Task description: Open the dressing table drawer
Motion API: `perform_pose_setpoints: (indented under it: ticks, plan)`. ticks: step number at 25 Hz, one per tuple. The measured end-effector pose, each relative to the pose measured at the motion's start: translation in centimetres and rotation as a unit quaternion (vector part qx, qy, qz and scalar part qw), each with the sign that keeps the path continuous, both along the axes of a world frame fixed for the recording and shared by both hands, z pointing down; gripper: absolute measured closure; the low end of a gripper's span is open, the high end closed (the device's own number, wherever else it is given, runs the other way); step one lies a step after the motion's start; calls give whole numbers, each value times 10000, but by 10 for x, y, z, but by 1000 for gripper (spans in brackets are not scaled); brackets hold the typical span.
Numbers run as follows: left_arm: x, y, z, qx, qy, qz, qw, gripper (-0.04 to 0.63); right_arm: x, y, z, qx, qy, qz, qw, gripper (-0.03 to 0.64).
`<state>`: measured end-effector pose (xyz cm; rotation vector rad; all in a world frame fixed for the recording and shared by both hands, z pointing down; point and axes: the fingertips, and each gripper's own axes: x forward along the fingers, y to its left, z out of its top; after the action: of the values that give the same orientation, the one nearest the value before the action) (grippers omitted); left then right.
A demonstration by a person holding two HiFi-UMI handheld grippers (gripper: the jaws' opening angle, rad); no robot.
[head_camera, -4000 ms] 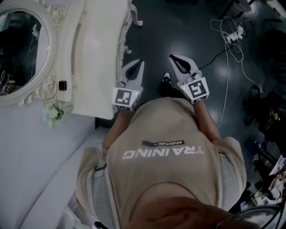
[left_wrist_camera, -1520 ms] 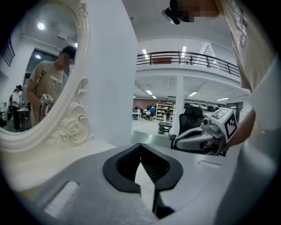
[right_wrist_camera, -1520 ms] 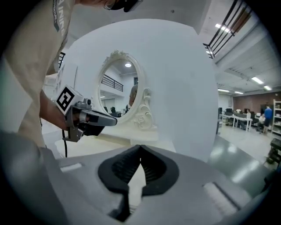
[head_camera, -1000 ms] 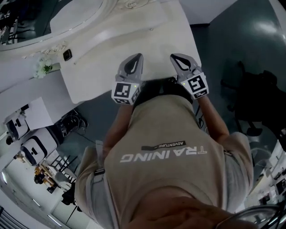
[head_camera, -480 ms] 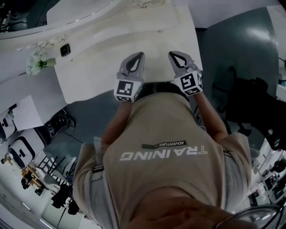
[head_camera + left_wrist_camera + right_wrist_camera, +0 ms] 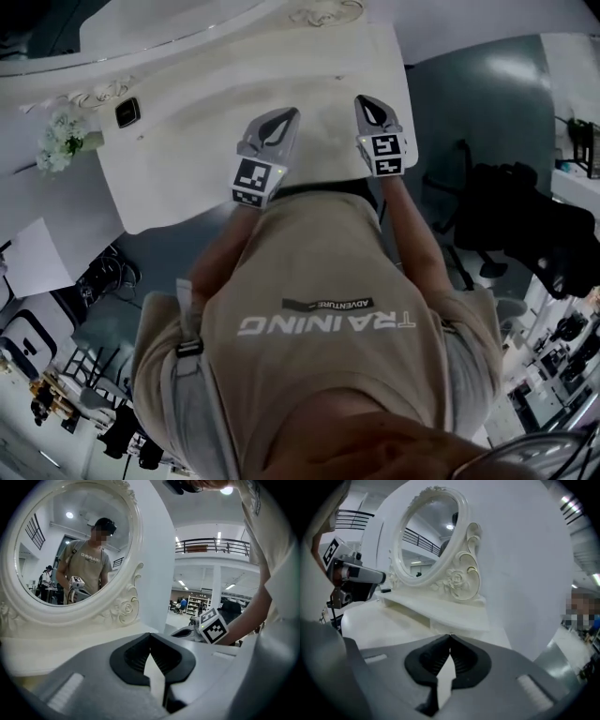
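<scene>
A white dressing table (image 6: pixel 187 159) with an oval carved mirror (image 6: pixel 70 550) stands in front of me. Both grippers hover over its near edge, side by side. My left gripper (image 6: pixel 286 114) is shut and holds nothing; its tips (image 6: pixel 150 634) point at the mirror's base. My right gripper (image 6: pixel 367 99) is also shut and empty, its tips (image 6: pixel 450 636) aimed at the low raised shelf (image 6: pixel 440 613) under the mirror (image 6: pixel 426 536). A flat front panel (image 6: pixel 433 625) sits below that shelf; I cannot make out a handle clearly. The tabletop hides any drawer below it.
A small dark object (image 6: pixel 126 113) and a sprig of white flowers (image 6: pixel 58 131) lie at the table's left end. A dark chair (image 6: pixel 506 225) stands on the floor at the right, and equipment (image 6: pixel 28 366) is crowded at lower left.
Both grippers have moved forward and lower over the tabletop, the right one tilting down more. The table has shifted left in the head view. Both pairs of jaws stay shut.
</scene>
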<state>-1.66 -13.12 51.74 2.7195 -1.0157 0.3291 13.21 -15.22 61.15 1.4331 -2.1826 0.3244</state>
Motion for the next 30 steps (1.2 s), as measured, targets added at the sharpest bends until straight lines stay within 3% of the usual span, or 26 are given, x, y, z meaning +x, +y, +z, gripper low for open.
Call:
perform_pose_setpoints:
  ticks: [5, 8, 15, 21, 30]
  plan:
    - [13, -11, -2, -89, -37, 117, 9999, 589, 0, -16, 15, -244, -182, 157, 9994, 614]
    - [14, -21, -2, -180, -111, -15, 9998, 589, -5, -33, 30, -258, -538, 218, 9980, 515]
    - [0, -30, 12, -434, -237, -509, 9975, 589, -12, -56, 65, -370, -958, 334, 9941, 481]
    - [-14, -31, 25, -673, -136, -752, 9948, 589, -16, -61, 74, -339, -978, 556, 9931, 472]
    - [-34, -29, 23, -584, -134, -903, 9941, 589, -16, -69, 76, -345, -1015, 1028, 9889, 512]
